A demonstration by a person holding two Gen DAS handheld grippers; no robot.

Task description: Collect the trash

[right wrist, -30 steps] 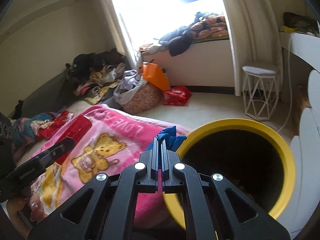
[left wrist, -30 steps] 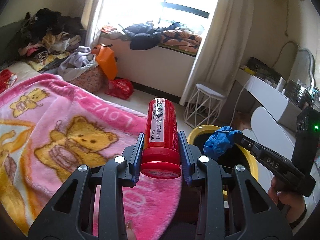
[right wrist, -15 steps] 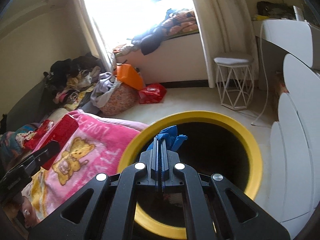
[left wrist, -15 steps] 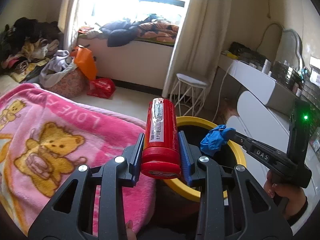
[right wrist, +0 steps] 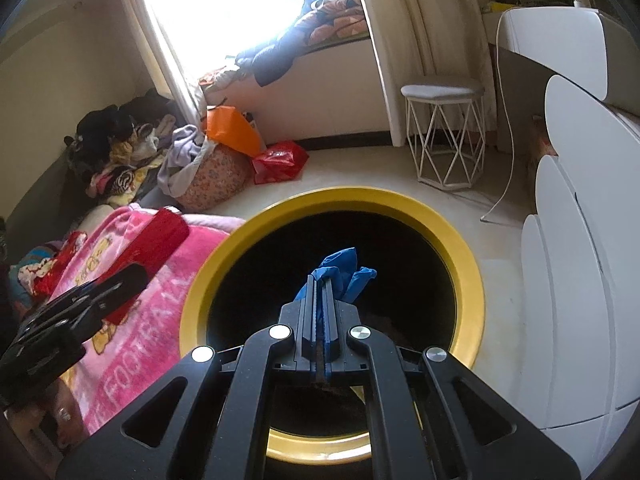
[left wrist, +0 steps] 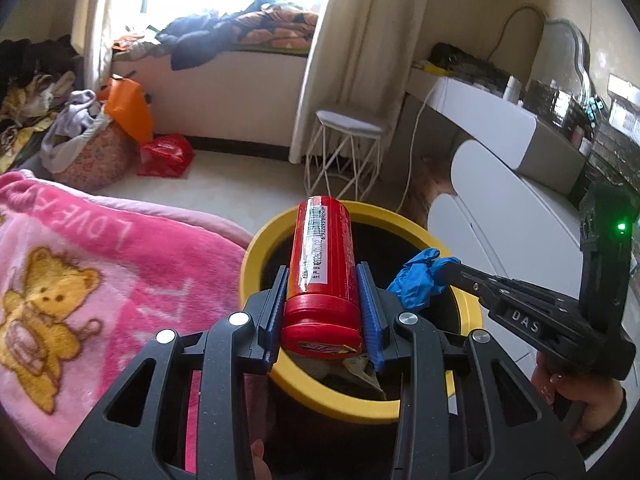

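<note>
My left gripper (left wrist: 322, 280) is shut on a red cylindrical can (left wrist: 322, 268) with a white barcode label, held lengthwise over the near rim of a yellow-rimmed black bin (left wrist: 360, 404). In the right wrist view the right gripper (right wrist: 320, 284) is shut on a crumpled blue glove (right wrist: 344, 270), which hangs over the dark opening of the bin (right wrist: 468, 264). The glove (left wrist: 420, 280) and the right gripper (left wrist: 452, 270) also show in the left wrist view, above the bin's right side. The red can (right wrist: 160, 236) and left gripper (right wrist: 120, 286) appear at the left of the right wrist view.
A pink bear-print blanket (left wrist: 80, 280) covers the bed left of the bin. A white wire stool (left wrist: 346, 152), white rounded furniture (left wrist: 500, 208), a cable, a red bag (left wrist: 166, 154) and a fabric basket (left wrist: 94, 152) stand on the floor beyond. Crumpled trash lies inside the bin.
Both grippers have swung right from over the blanket to above the bin. The can and the glove now hang over its opening, still gripped.
</note>
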